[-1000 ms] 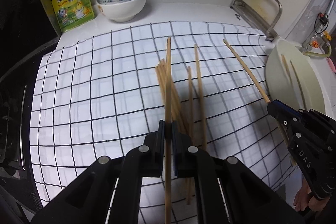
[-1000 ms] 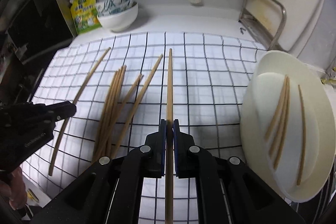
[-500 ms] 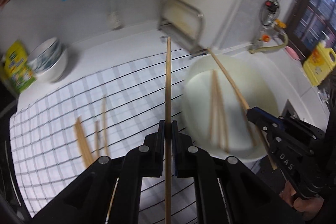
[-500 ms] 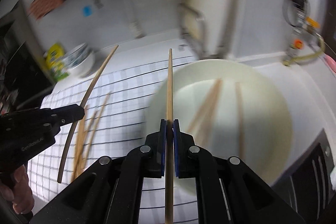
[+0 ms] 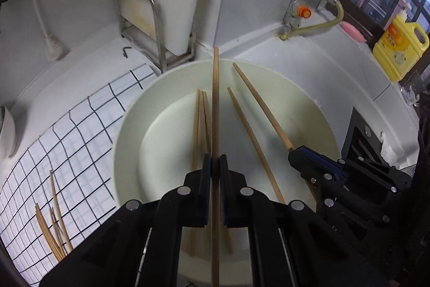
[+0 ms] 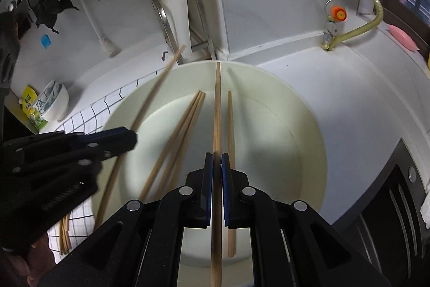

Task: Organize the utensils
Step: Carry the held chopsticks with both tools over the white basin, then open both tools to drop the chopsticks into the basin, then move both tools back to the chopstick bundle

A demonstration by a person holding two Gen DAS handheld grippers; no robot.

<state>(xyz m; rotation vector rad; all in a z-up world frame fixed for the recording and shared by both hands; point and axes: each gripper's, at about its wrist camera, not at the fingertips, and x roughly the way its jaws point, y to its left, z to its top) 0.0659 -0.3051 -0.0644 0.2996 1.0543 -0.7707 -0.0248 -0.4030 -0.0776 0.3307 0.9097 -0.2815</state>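
wooden chopsticks are what you are sorting, and both your claws now hang over the plate. your left claw is clamped on 1 chopstick that runs forward above the plate's middle. your right claw is clamped on another chopstick, also pointing across the plate. neither stick is set down yet.

done so far, as i read it: 4 chopsticks lie in the plate, 3 bunched together and 1 apart on the right. left to do: release these 2, then fetch the loose sticks lying on the checked cloth on the table, well apart from the plate.
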